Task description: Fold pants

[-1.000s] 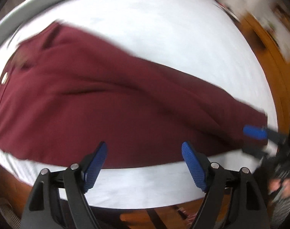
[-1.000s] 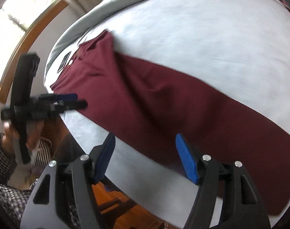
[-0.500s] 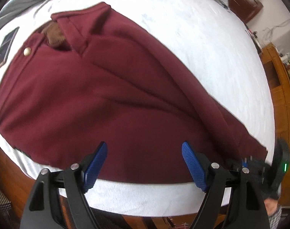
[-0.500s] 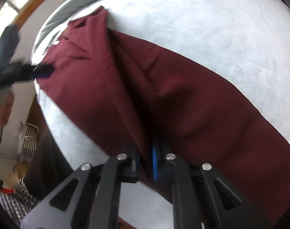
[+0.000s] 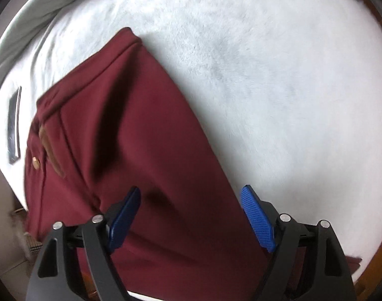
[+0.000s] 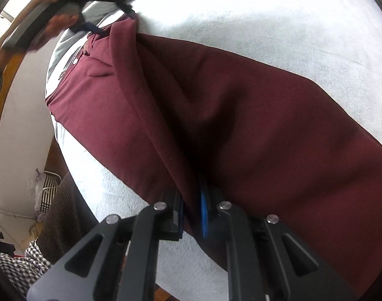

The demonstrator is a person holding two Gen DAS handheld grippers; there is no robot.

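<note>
Here the right tongs [image 6: 192, 213] pinch a fold of the maroon pants [image 6: 241, 125], while the left tongs [image 5: 191, 215] hover spread above them.

White fleecy bed cover [image 5: 266, 80], grey bedding [image 5: 35, 20] at its edge, pale wall [image 6: 17, 115], wooden trim [image 6: 5, 80].

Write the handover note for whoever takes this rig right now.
Right gripper: shut on a pinched fold of the maroon pants.
Left gripper: open, holding nothing, hovering over the pants near the waistband.
Pants lie lengthwise on the white bed cover, legs apparently stacked; a phone lies beside the waist.
Left: carry the gripped cloth over to fold it, then flatten it.
</note>
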